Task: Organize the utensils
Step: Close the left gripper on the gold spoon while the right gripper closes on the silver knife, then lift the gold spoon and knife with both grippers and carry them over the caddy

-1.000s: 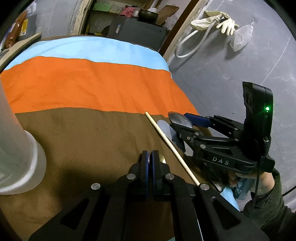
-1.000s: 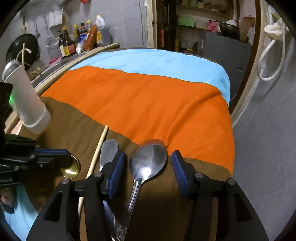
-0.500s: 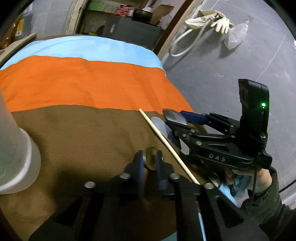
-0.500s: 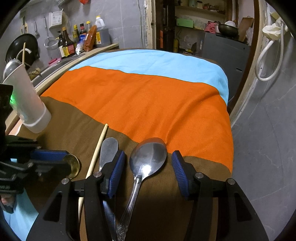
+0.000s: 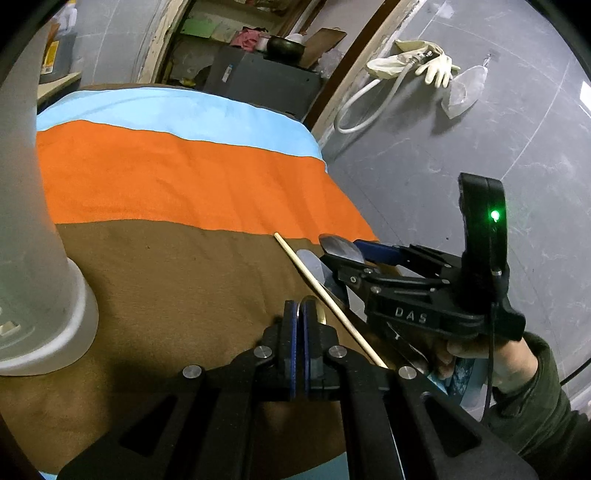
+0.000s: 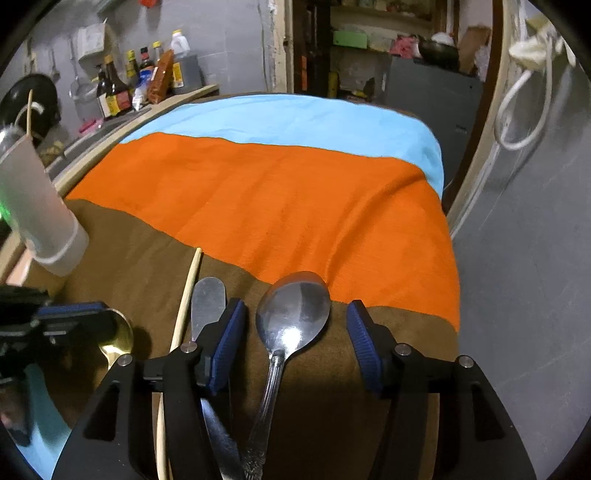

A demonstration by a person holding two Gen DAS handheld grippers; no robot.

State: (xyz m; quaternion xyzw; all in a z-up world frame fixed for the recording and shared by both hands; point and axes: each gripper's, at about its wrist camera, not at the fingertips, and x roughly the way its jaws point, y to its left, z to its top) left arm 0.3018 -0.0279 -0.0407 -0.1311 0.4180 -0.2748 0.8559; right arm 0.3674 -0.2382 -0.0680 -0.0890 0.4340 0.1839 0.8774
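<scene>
A plain home kitchen with a storage nook: sauce bottles (image 6: 114,92) on a counter (image 6: 147,110), a dark pan (image 6: 33,103) on the grey tiled wall (image 6: 229,40), rubber gloves (image 5: 417,62) and a hose (image 5: 365,107) hung up, cluttered shelves (image 6: 373,26) behind a cloth-covered table (image 6: 295,199).

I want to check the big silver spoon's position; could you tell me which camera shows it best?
The right wrist view: the big silver spoon lies fully visible between open jaws. The left wrist view shows only its bowl tip.
</scene>
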